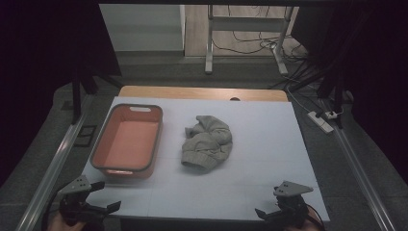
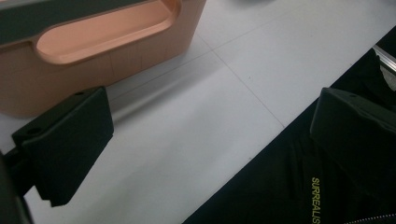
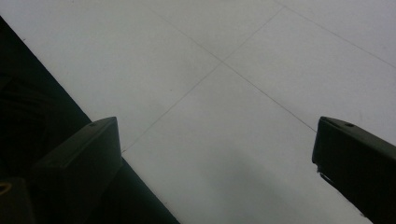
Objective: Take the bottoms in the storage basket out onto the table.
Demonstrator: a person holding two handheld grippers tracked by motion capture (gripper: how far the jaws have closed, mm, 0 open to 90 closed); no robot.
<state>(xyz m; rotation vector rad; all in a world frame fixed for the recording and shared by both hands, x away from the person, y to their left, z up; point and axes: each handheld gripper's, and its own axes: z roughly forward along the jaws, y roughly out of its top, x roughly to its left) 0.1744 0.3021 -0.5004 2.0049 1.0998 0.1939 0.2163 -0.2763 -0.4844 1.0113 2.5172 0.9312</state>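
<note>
A crumpled grey knit garment [image 1: 208, 143] was seen lying on the white table cover [image 1: 260, 159], just right of the orange basin [image 1: 127, 142] and not touching it. The basin was seen with a grey rim and a cut-out handle at its near end [image 2: 102, 30], standing on the left part of the cover. The left gripper [image 1: 98, 197] was held at the cover's near edge, just in front of the basin's near left corner, jaws spread wide with nothing between them; in the left gripper view the basin's wall was seen just beyond its left jaw. The right gripper [image 1: 274, 204] was held at the near edge well right of the basin and well apart from the garment, jaws also spread wide and empty over bare cover. A wooden strip [image 1: 202, 92] was seen behind the basin at the cover's far edge.
</note>
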